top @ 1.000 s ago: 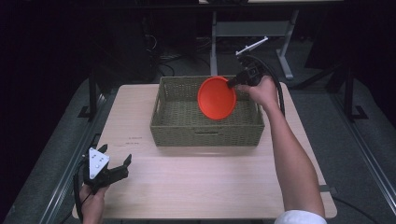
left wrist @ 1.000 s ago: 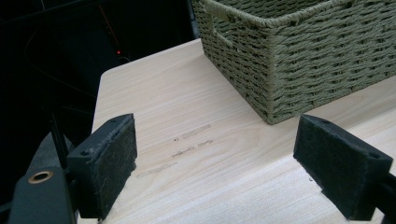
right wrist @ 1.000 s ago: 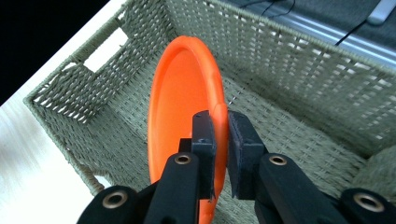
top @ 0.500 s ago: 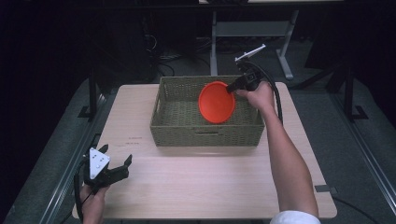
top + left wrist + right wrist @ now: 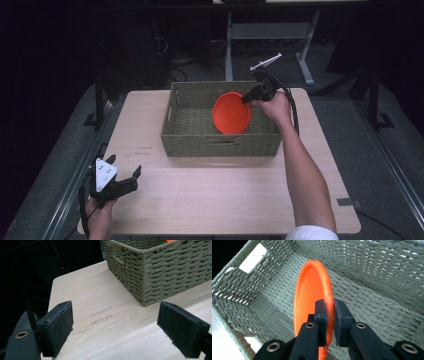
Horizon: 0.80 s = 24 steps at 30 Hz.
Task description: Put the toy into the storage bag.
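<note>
Nearest the person, at about seven o'clock on the table (image 5: pixel 235 200), the left gripper (image 5: pixel 116 184) rests low at the table's near left edge, held in the left hand (image 5: pixel 100 216). Its jaws stand wide apart with nothing between them; in the left gripper view the two black pads (image 5: pixel 58 325) look felt-faced and blocky, framing bare tabletop. Parked there, it appears to be idle and out of the working arm's way. The table is pale wood-grain laminate, smooth and matte, with a few faint dark scuffs (image 5: pixel 101 315) toward nine o'clock of centre.

Farther out, just past the table's middle toward twelve o'clock, sits the basket (image 5: pixel 185 135). It is rectangular, woven from olive-green cord in tight rows, with a thick braided rim and a cut-out handle slot in its walls. Its weave looks coarse and slightly yielding.

Inside it, toward the basket's two o'clock side, is the orange plate (image 5: pixel 231 114). It is round, shallow, smooth plastic with a raised lip. It stands on edge, tilted, not flat. The right gripper (image 5: pixel 246 99) reaches in from three o'clock and pinches the plate's rim; the right gripper view shows its pads (image 5: pixel 342 315) closed on either side of the thin lip. Gripping by the edge is probably the only purchase that narrow jaws get on a flat disc, which would explain the upright carry. Whether the plate's lower edge touches the basket floor cannot be told.
</note>
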Motion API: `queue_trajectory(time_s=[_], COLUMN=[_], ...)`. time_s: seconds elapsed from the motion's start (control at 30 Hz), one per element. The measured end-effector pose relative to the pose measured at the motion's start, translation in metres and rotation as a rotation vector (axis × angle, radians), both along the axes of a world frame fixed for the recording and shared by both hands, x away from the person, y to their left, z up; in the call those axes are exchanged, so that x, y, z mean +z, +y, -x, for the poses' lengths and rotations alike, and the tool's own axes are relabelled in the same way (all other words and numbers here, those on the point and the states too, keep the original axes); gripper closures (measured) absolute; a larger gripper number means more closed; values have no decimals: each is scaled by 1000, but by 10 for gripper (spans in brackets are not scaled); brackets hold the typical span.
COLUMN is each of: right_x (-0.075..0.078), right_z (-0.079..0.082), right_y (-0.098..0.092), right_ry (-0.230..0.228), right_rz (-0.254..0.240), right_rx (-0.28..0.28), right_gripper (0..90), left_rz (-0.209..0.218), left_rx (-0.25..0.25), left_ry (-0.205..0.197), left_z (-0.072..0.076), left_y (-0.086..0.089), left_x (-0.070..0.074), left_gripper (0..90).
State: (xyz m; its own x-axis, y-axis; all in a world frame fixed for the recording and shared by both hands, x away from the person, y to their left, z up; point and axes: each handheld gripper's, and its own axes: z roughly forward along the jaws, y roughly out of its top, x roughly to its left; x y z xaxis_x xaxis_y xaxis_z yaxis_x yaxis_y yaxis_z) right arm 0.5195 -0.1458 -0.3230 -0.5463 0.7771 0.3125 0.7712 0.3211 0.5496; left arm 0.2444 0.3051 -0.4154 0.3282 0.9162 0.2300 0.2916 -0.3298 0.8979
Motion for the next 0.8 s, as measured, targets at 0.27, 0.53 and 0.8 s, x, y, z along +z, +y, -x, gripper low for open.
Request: queue_trajectory(time_s=[0.27,0.53,0.8], right_x=[-8,-20,-39], right_z=[-3,-7,-11], right_y=[10,17,9], right_ry=[18,54,116], right_rz=[1,4,32], right_rx=[20,23,-15], right_gripper=[817,817,816], left_rz=[3,8,9], left_rx=[2,7,6], left_ry=[1,3,3], left_z=[0,0,-1], left_y=[1,1,2], left_x=[0,-1,-1], left_gripper=[127,127,127])
